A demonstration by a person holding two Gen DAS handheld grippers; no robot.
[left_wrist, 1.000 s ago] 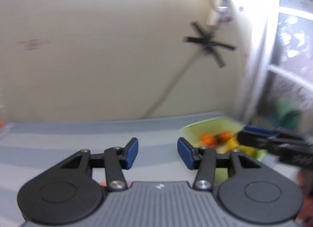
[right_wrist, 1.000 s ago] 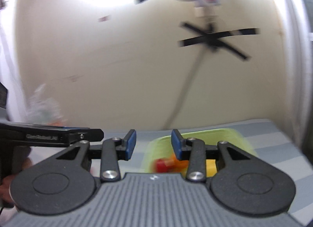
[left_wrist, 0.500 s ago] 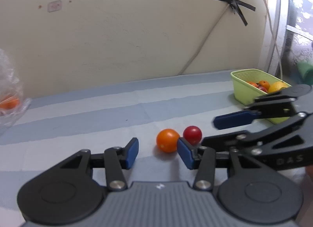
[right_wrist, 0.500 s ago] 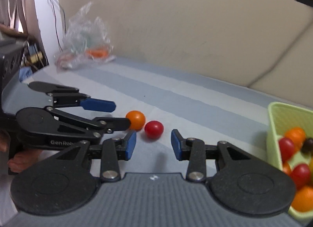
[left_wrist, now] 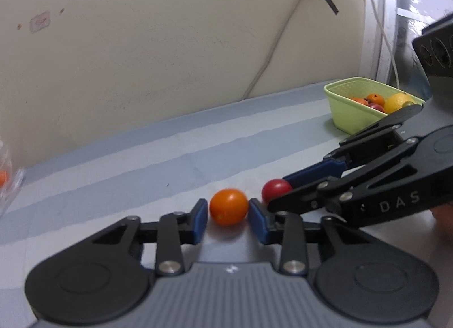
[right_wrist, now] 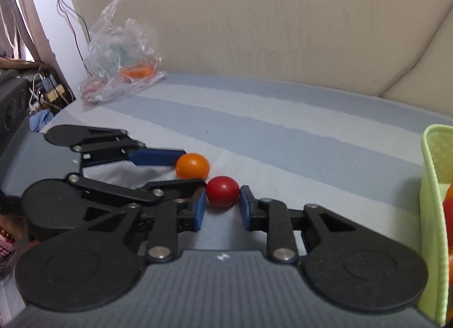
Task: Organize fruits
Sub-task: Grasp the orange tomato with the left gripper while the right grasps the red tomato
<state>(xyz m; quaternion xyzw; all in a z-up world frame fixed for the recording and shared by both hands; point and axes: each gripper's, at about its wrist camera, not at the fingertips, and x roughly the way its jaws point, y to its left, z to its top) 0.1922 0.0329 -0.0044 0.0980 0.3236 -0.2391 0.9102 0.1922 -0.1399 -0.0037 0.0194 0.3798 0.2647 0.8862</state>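
An orange tomato [left_wrist: 228, 207] lies on the blue striped cloth between the blue pads of my left gripper [left_wrist: 228, 222], which is open around it. A red tomato [right_wrist: 222, 191] lies just beside it, between the pads of my right gripper [right_wrist: 222, 210], also open around it. The two fruits sit almost touching. Each gripper shows in the other's view: the right gripper [left_wrist: 286, 192] reaches in from the right, the left gripper [right_wrist: 184, 169] from the left. The orange tomato [right_wrist: 192, 165] and red tomato [left_wrist: 276, 189] show in both views.
A light green basket [left_wrist: 354, 113] with several fruits stands at the back right near the wall; its rim [right_wrist: 433, 186] is close on my right. A clear plastic bag [right_wrist: 121, 53] with produce lies at the back left. A cable hangs down the wall.
Both grippers have moved forward and down to the cloth. Each now has a tomato between its open pads: orange in the left, red in the right.
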